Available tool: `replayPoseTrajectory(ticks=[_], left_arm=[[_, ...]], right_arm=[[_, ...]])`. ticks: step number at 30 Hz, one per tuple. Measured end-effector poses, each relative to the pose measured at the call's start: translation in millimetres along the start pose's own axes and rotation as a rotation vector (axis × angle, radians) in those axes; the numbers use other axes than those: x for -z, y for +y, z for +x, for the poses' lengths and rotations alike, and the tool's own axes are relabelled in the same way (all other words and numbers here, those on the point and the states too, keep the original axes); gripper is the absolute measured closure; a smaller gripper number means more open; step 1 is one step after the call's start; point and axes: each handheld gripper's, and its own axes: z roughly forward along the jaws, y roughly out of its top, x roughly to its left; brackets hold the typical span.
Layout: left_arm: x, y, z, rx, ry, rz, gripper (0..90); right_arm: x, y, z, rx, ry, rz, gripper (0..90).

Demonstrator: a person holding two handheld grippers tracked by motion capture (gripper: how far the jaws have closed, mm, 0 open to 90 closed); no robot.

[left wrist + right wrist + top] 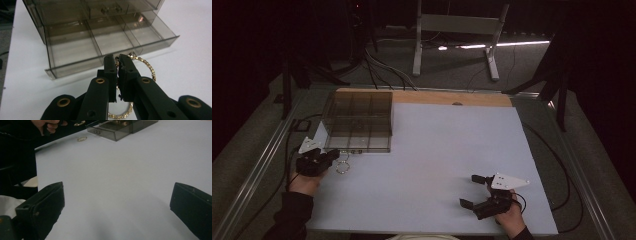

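A smoked clear drawer box (357, 120) (75, 12) (140, 123) stands at the table's far left. Its lowest drawer (107, 42) is pulled out, with three bare compartments. Just in front of the drawer lies a gold chain bracelet (343, 167) (150, 71) (82, 138). My left gripper (334, 154) (117, 58) is shut on the bracelet's near-left part, with the loop running under the jaws. My right gripper (468, 190) (117, 195) rests open near the front right, with nothing between its jaws but bare white tabletop (120, 170).
A wooden strip (452, 98) runs along the table's far edge. Metal rails (257, 170) border the table on both sides. Cables (562, 165) trail on the floor to the right. A white stand (457, 30) is beyond the table.
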Motion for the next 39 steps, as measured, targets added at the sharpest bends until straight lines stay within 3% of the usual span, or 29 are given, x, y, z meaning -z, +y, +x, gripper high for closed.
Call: replayPoseTrajectory(ticks=[18,25,39], left_arm=[[-5.1,17.9,14.0,0.039,0.025,-0.060,86.9],[-6.0,25.1,26.9,0.076,0.036,-0.093,86.9],[-23.0,25.5,44.0,0.123,0.070,-0.106,86.8]], right_arm=[[-0.1,0.0,0.1,0.002,-0.002,-0.002,0.0],[-1.4,-0.4,-0.1,0.006,0.001,0.002,0.0],[-0.6,-0.5,-0.1,0.004,-0.004,0.005,0.0]])
